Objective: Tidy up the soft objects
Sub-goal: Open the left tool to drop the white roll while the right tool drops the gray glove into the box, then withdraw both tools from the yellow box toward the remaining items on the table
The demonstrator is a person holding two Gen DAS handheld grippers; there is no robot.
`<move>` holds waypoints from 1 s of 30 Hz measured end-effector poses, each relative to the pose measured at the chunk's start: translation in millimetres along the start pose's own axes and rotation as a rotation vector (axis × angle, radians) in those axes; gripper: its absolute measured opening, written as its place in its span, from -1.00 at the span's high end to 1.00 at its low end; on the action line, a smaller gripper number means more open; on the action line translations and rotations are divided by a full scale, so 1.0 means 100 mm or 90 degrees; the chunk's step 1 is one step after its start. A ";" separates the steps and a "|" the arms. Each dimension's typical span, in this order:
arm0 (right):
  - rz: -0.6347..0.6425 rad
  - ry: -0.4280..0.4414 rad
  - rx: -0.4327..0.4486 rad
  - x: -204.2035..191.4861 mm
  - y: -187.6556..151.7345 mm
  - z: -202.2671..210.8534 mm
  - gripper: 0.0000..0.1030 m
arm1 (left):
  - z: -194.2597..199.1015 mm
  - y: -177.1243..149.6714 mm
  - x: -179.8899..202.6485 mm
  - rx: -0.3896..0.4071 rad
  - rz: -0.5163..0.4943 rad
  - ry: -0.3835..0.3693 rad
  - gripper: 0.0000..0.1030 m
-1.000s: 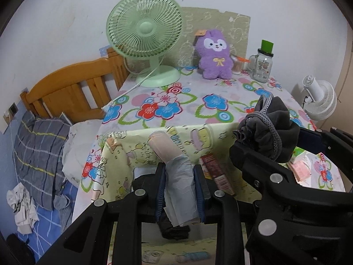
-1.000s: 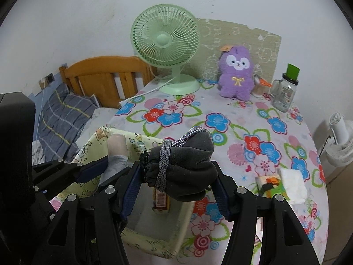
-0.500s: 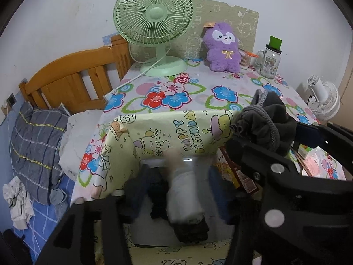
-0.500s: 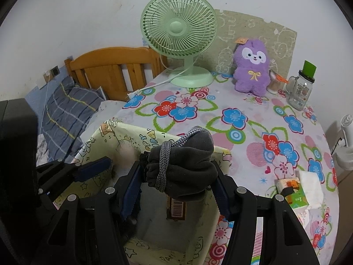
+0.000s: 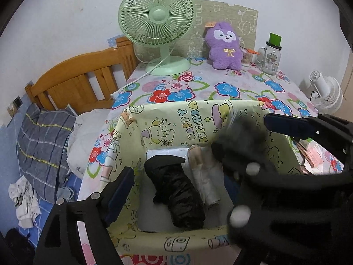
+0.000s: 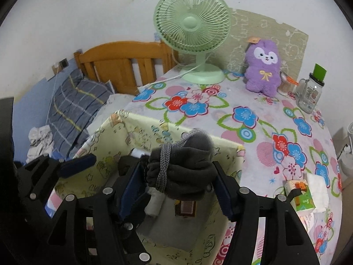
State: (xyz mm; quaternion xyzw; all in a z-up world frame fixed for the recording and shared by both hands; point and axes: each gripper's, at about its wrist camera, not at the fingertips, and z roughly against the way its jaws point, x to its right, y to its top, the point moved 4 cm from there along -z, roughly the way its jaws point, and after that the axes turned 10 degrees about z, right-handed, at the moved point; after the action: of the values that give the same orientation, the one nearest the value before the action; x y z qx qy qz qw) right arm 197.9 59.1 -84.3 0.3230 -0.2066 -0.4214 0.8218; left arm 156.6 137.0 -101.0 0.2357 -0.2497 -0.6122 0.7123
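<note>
A: The right gripper point(image 6: 179, 186) hangs over the pale yellow cartoon-print storage box point(image 6: 123, 130) with a rolled dark grey knit bundle point(image 6: 183, 170) between its blue pads; its jaws are opening, though the pads seem to be touching the bundle's sides yet.

B: And the left gripper point(image 5: 194, 152)?

A: Its jaws are opening too, spread wide with nothing between them. Below it, on the box floor, lie a black rolled cloth point(image 5: 176, 190) and, just beside it, a pale pink-and-white rolled cloth point(image 5: 204, 176).

B: So which step is this?

A: I judge it the drop: the grey bundle is about to go in beside the other two. The next move calls for the pads to part fully over the free corner, so the roll lands without unrolling or catching the box wall.

B: The surroundings, largest first?

A: A wooden bed headboard point(image 6: 123, 66), then the table under a flower-print tablecloth point(image 6: 253, 121), a mint green desk fan point(image 6: 192, 33), a purple plush toy point(image 6: 262, 68), a glass jar with a green lid point(image 6: 308, 92) and a small green tissue pack point(image 6: 302, 194).
</note>
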 end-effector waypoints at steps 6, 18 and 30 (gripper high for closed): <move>0.018 -0.007 0.002 -0.05 -0.08 0.05 -0.74 | 0.07 -0.05 0.02 0.006 0.006 0.000 -0.75; 0.008 -0.041 0.024 0.06 -0.18 0.36 -0.77 | 0.28 -0.07 0.28 0.031 0.001 -0.011 -0.82; -0.042 -0.094 0.059 0.37 -0.34 0.75 -0.78 | 0.50 -0.06 0.59 0.058 0.002 -0.017 -0.86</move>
State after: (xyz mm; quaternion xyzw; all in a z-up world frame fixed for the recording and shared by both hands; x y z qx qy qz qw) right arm 153.8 -13.4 -52.3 0.3351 -0.2749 -0.4613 0.7742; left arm 127.3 76.0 -62.4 0.2594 -0.2872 -0.6022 0.6983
